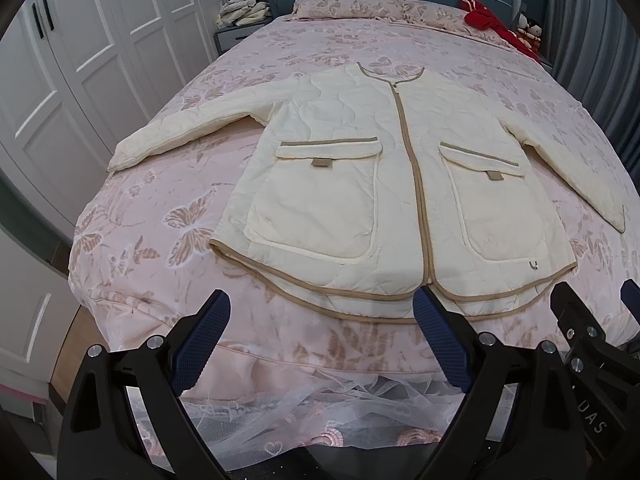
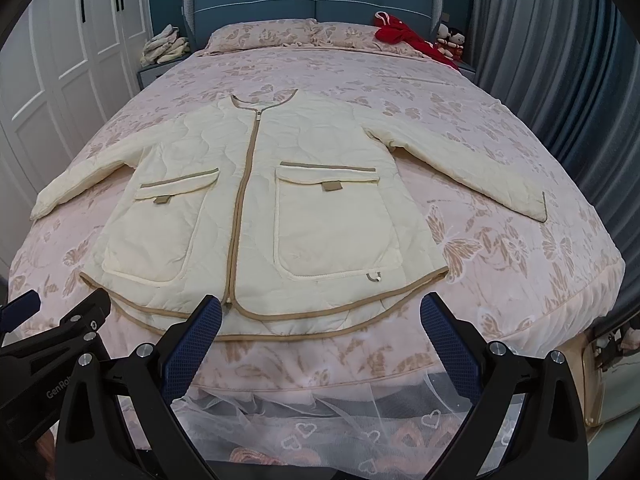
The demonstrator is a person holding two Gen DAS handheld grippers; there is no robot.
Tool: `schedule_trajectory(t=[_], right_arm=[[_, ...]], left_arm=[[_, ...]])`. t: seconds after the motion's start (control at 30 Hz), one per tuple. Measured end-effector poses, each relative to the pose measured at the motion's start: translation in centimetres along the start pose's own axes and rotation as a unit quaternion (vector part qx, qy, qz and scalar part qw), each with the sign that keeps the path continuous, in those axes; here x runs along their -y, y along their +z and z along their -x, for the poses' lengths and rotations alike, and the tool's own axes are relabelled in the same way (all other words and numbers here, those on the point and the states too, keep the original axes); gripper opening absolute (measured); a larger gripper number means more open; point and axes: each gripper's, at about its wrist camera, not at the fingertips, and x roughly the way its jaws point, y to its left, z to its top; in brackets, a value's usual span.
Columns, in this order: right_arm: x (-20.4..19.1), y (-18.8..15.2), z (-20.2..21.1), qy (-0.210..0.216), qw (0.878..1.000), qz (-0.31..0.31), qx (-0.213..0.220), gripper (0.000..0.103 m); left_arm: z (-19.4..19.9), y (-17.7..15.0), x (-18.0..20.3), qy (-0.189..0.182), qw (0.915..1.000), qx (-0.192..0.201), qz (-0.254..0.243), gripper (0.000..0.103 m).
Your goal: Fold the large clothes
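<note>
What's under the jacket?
The jacket lies flat on the pink bedspread, which shows all around it. The part beneath is covered, so nothing else there can be seen.

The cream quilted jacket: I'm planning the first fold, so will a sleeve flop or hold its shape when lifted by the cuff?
The cream quilted jacket looks soft and padded, so its right sleeve would probably droop rather than stay straight. The quilting suggests some bulk, so folds may spring open. It seems light for its size.
</note>
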Motion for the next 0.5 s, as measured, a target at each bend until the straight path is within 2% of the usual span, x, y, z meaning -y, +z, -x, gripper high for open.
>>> schedule_trajectory(t=[0.5], right_arm=[[-0.15, 0.05, 0.15, 0.0, 1.0, 0.002, 0.003, 0.098]], left_arm=[[0.24, 0.06, -0.14, 0.002, 1.0, 0.003, 0.0, 0.09]])
